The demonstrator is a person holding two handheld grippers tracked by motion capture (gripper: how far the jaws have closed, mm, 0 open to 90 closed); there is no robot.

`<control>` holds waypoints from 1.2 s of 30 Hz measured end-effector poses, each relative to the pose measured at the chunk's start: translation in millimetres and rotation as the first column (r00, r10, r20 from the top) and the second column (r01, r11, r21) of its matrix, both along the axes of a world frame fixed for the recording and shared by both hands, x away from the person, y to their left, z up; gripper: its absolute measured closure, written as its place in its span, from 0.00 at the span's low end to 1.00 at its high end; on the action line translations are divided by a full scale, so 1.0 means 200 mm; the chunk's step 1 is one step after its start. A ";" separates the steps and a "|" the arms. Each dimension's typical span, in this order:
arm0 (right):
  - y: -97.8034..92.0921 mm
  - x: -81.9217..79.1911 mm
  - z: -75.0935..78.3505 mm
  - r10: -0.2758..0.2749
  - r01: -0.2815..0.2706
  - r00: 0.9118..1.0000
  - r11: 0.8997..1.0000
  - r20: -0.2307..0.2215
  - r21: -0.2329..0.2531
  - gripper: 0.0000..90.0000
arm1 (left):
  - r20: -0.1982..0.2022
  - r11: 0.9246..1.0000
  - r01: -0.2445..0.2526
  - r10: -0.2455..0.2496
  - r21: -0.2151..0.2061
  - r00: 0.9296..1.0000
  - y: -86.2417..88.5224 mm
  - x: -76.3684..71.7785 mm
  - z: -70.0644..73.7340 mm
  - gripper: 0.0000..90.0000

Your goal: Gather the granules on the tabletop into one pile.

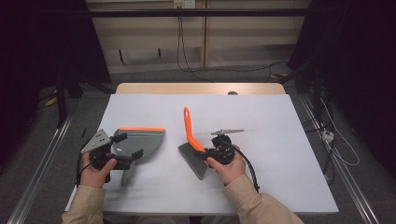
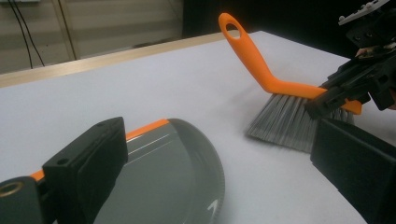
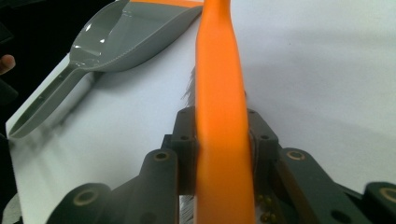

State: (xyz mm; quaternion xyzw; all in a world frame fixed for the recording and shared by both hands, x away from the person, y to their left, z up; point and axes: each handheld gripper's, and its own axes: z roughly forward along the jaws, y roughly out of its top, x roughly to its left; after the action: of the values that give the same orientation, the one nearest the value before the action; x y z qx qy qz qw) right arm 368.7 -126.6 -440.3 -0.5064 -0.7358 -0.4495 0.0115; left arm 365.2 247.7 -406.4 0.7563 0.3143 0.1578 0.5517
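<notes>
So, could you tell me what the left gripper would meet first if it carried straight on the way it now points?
Most likely the dustpan: the left gripper hangs open just above the grey pan, which lies between its jaws. Beyond it stand the brush bristles, though how high the gripper hangs is hard to judge.

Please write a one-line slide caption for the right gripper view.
Right hand-held gripper clamps the orange brush; grey dustpan lies beyond.

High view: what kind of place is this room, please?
Probably a lab or recording room, not a home: a bare white table, loose cables along the wall, and dark curtains at the sides.
</notes>
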 end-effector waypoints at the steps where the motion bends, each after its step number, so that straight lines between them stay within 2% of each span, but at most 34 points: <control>1: 0.00 0.00 0.00 -0.003 0.003 1.000 1.000 -0.003 0.002 0.79 | 0.000 1.000 0.001 -0.001 0.002 1.000 0.00 0.00 0.00 0.04; 12: -0.02 -0.01 0.01 -0.004 0.004 1.000 1.000 0.011 -0.001 0.79 | -0.001 1.000 0.003 -0.003 0.004 1.000 0.00 0.00 0.00 0.04; 15: -0.02 0.00 0.01 -0.006 0.006 1.000 1.000 0.003 0.027 0.79 | -0.003 1.000 0.002 -0.002 0.005 1.000 0.00 0.00 0.00 0.04; 19: -0.02 -0.01 0.02 0.005 -0.006 1.000 0.999 0.010 0.041 0.79 | -0.002 1.000 0.001 -0.001 0.003 1.000 0.00 0.00 0.00 0.04; 23: -0.01 -0.01 0.04 0.007 -0.008 0.999 0.999 0.034 0.038 0.79 | -0.003 1.000 0.004 -0.004 0.004 1.000 0.00 0.00 0.00 0.04; 30: -0.04 -0.02 0.11 0.002 -0.007 0.997 0.998 0.076 0.064 0.79 | -0.003 1.000 0.000 0.000 -0.001 1.000 0.00 0.00 0.00 0.04; 33: -0.07 -0.03 0.14 -0.011 0.009 0.994 1.000 0.112 0.017 0.79 | -0.002 1.000 0.003 -0.003 0.002 1.000 0.00 0.00 0.00 0.04; 36: -0.11 -0.03 0.15 -0.029 0.030 0.992 1.000 0.122 0.000 0.79 | -0.003 1.000 0.001 -0.001 -0.002 1.000 0.00 0.00 0.00 0.04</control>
State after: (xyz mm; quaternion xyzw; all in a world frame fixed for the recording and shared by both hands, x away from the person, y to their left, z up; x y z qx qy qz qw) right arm 362.3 -147.7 -411.1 -0.4888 -0.7280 -0.4790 -0.0405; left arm 365.6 247.1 -406.7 0.7563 0.3147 0.1560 0.5519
